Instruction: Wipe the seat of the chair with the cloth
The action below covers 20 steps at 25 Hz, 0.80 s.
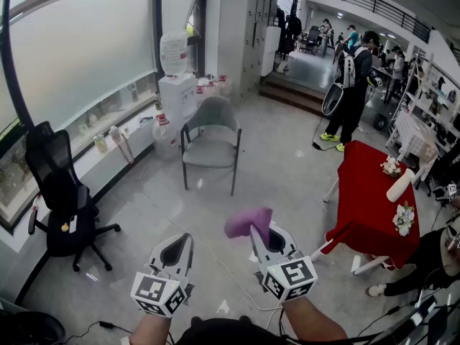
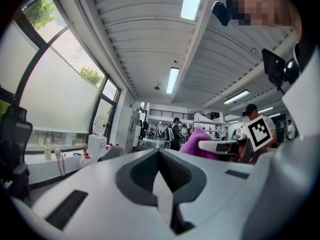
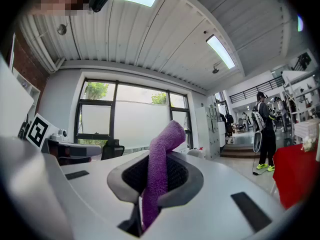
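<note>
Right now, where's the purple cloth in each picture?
Head view: purple cloth low centre, sticking up from the right gripper.
Left gripper view: right of centre, past the jaws.
Right gripper view: dead centre, pinched between the jaws.
Shared landmark: black office chair by the window.

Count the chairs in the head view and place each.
2. A grey chair stands mid-floor ahead, beside the water dispenser; a black office chair stands left, by the window. Others may be hidden in the crowded background.
</note>
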Each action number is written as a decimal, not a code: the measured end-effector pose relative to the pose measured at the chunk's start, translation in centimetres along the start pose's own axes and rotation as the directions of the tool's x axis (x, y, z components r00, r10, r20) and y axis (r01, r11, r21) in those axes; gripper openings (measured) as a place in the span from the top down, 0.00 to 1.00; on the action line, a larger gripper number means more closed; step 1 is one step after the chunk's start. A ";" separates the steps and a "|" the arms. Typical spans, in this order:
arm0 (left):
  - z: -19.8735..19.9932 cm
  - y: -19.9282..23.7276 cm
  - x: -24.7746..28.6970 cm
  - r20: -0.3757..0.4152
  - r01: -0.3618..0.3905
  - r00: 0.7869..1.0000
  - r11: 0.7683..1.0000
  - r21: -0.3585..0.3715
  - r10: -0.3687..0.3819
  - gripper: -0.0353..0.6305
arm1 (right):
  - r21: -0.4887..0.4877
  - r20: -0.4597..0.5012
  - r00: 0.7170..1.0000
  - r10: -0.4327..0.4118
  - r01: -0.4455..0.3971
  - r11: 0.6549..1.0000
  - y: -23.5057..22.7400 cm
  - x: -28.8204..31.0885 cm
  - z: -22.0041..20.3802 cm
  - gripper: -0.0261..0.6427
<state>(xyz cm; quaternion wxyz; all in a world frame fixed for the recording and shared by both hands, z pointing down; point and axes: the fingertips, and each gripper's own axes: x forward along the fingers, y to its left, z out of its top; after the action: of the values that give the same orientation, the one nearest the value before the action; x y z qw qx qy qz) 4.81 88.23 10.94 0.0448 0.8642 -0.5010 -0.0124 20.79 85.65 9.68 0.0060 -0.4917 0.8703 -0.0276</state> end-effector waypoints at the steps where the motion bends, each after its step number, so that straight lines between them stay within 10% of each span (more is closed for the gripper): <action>1: 0.0 0.1 0.0 -0.001 0.000 1.000 1.000 -0.001 0.000 0.94 | -0.002 0.000 1.000 -0.001 0.001 1.000 0.0 0.1 0.0 0.90; 20: 0.0 0.2 -0.1 -0.015 0.017 1.000 1.000 -0.006 -0.018 0.94 | -0.004 0.000 1.000 -0.011 0.011 1.000 0.6 0.9 -0.3 0.90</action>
<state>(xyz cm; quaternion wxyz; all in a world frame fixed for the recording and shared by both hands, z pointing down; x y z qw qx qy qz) 4.54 88.25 10.98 0.0511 0.8685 -0.4930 -0.0081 19.85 85.22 9.92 0.0050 -0.4963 0.8677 -0.0260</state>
